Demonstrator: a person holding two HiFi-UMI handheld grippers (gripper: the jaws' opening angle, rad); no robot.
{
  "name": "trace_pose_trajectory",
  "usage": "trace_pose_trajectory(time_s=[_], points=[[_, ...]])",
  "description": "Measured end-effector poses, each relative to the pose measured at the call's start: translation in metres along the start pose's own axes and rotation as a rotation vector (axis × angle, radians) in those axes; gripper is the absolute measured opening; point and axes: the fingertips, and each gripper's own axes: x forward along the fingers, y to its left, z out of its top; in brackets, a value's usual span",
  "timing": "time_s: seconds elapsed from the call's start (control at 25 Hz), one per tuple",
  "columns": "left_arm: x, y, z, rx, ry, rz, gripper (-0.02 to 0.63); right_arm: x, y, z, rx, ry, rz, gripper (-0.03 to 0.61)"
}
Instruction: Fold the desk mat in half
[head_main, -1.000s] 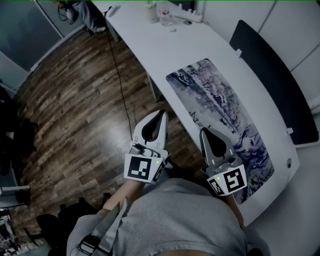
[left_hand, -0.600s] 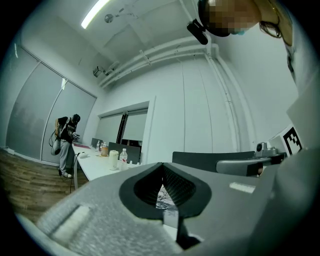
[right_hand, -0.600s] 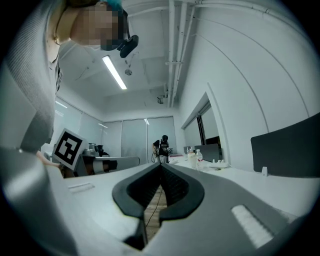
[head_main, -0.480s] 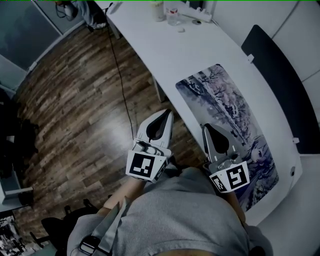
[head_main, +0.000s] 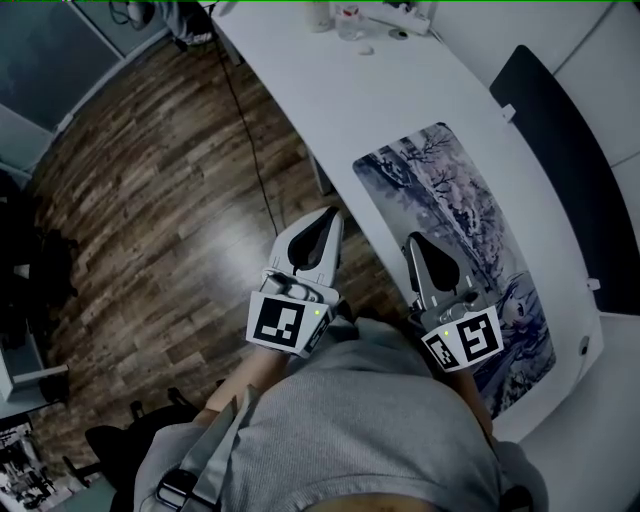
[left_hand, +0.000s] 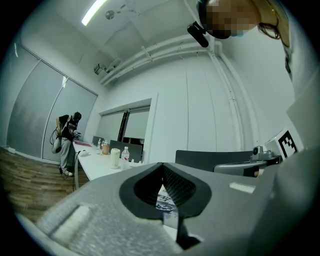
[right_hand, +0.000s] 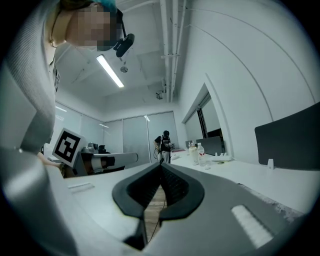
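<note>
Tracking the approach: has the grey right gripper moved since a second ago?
Yes. The grey right gripper has edged forward along the floor-side edge of the printed rectangular desk mat, toward its far end.

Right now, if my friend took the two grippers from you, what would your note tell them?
Left gripper: shut, empty, over the floor beside the table.
Right gripper: shut, empty, at the near long edge of the desk mat.
Mat: flat and unfolded on the table.
Done: nothing yet.
Left to do: open the jaws, grip one end of the mat, lay it over the other end.
</note>
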Motion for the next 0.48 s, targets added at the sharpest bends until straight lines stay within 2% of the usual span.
trace_pose_trajectory(time_s=[0.48], points=[[-0.001,0.023,-0.006,0.02,0.017,-0.019,-0.001,0.015,-0.001,-0.005,-0.013,-0.01,-0.045,0.002]])
